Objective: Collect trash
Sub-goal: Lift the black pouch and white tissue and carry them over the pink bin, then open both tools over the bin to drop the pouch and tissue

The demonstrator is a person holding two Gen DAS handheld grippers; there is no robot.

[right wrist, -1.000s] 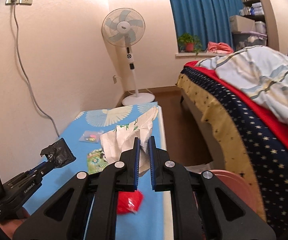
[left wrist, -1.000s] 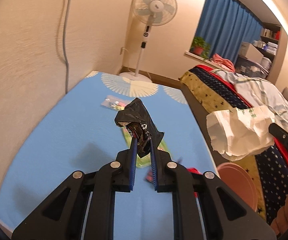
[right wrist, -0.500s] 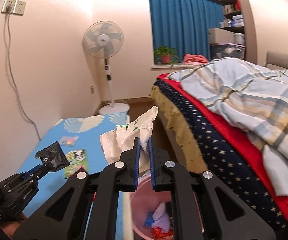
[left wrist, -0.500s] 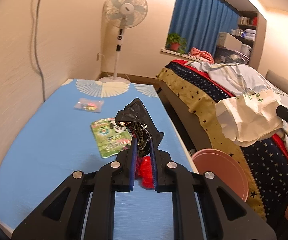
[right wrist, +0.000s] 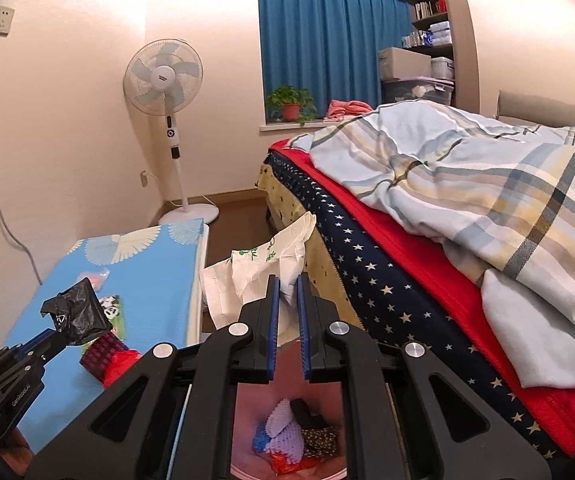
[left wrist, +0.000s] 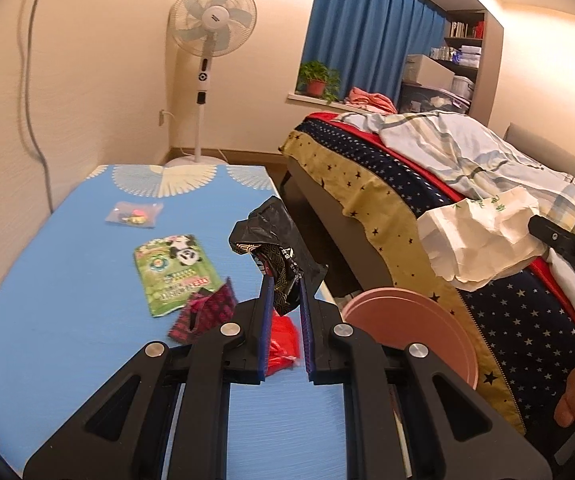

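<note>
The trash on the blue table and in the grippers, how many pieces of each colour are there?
Black: 1, the black wrapper in the left hand-held gripper
White: 1, the white paper in the right hand-held gripper
Green: 1, green packet
Red: 1, red wrapper
Dark checked: 1, checked wrapper
Clear: 1, clear bag
Total: 6

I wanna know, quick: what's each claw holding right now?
Left claw: shut on the black wrapper.
Right claw: shut on the white paper.

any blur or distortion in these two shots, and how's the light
Left wrist view: warm light, walls bowed by the fisheye, the pink plaid wrapper on the blue table slightly smeared. Right wrist view: cooler, sharp, dark vignette corners, bin shaded.
</note>
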